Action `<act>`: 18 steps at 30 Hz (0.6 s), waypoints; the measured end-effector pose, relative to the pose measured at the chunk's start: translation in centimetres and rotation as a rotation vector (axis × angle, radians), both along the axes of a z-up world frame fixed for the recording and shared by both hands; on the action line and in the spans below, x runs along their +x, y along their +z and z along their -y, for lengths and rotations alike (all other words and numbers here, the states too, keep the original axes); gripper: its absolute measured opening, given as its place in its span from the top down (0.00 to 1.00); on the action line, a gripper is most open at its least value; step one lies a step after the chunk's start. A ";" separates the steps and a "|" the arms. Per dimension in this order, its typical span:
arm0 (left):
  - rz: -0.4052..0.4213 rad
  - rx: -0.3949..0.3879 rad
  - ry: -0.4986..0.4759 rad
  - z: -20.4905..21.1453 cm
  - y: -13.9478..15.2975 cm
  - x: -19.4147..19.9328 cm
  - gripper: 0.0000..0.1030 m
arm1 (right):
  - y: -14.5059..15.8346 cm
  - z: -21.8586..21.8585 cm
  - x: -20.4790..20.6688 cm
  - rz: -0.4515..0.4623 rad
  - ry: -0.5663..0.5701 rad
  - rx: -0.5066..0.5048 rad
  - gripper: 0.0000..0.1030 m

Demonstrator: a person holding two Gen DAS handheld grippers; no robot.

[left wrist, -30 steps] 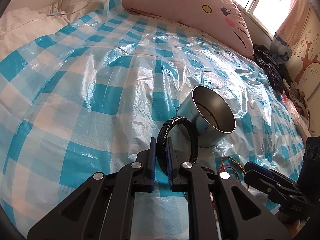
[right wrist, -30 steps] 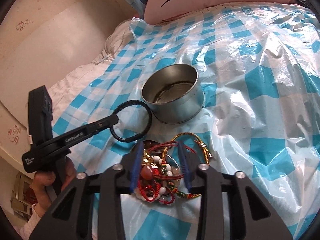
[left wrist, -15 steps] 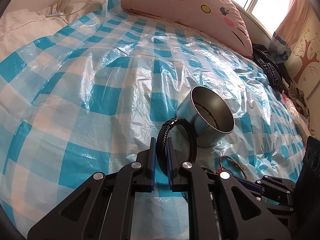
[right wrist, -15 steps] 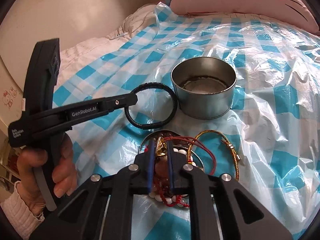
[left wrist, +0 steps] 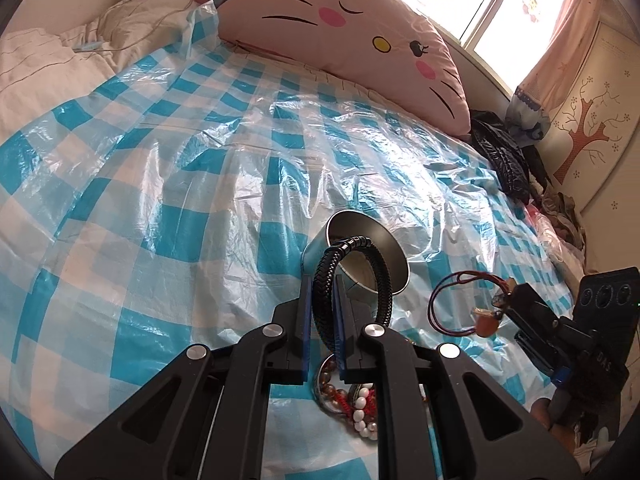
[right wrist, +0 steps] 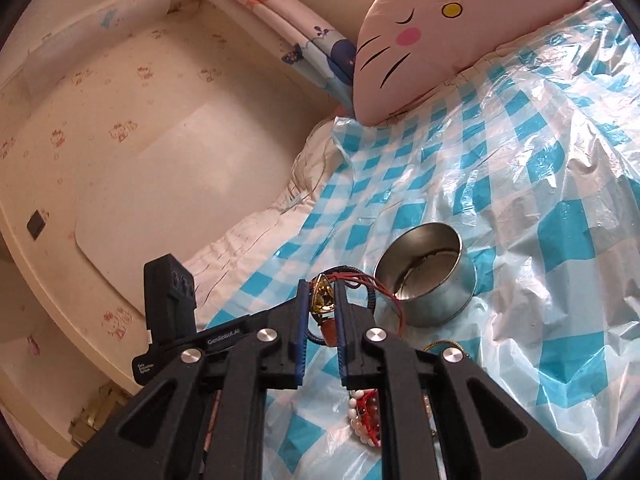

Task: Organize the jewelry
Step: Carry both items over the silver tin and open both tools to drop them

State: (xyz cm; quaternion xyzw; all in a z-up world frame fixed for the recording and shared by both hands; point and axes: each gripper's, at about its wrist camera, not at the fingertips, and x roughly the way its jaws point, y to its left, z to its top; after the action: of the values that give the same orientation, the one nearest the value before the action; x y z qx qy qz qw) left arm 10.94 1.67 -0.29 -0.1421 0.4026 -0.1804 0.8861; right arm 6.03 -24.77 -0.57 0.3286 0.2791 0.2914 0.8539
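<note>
My left gripper point(left wrist: 322, 296) is shut on a black braided bracelet point(left wrist: 384, 280), whose loop stands up in front of the round metal tin point(left wrist: 394, 254). My right gripper point(right wrist: 322, 294) is shut on a red cord necklace, pinching its gold and amber pendant point(right wrist: 325, 300). Off the sheet, the cord loop point(left wrist: 448, 304) hangs beside the tin point(right wrist: 430, 280). In the left wrist view the right gripper point(left wrist: 502, 304) sits to the tin's right. A pile of bead bracelets point(left wrist: 354, 398) lies under both grippers.
The tin stands on a blue and white checked plastic sheet point(left wrist: 168, 208) spread over a bed. A pink cat-face pillow point(left wrist: 360, 32) lies at the far end. Dark clothes point(left wrist: 500, 156) are heaped at the right edge. A gold chain point(right wrist: 440, 346) rests by the bead pile point(right wrist: 366, 416).
My right gripper shut on the pendant in the pile and lifted it, the red cord trailing. My left gripper rose a little with the black bracelet, which now overlaps the tin's mouth.
</note>
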 end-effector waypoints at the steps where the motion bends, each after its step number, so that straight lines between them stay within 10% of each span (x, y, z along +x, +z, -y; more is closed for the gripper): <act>1: 0.000 0.000 -0.003 0.4 0.2 0.4 0.91 | 0.2 0.2 0.4 0.001 -0.016 0.007 0.87; 18: -0.037 0.092 -0.051 6.8 -1.6 5.9 0.91 | -0.6 -0.5 6.4 -0.021 -0.066 -0.063 0.87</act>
State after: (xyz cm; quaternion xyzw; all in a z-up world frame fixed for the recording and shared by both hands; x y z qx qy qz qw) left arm 16.84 -5.10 -1.89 -0.0942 0.4302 -0.1818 0.8792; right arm 12.41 -24.23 -1.17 0.3136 0.2862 0.2507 0.8700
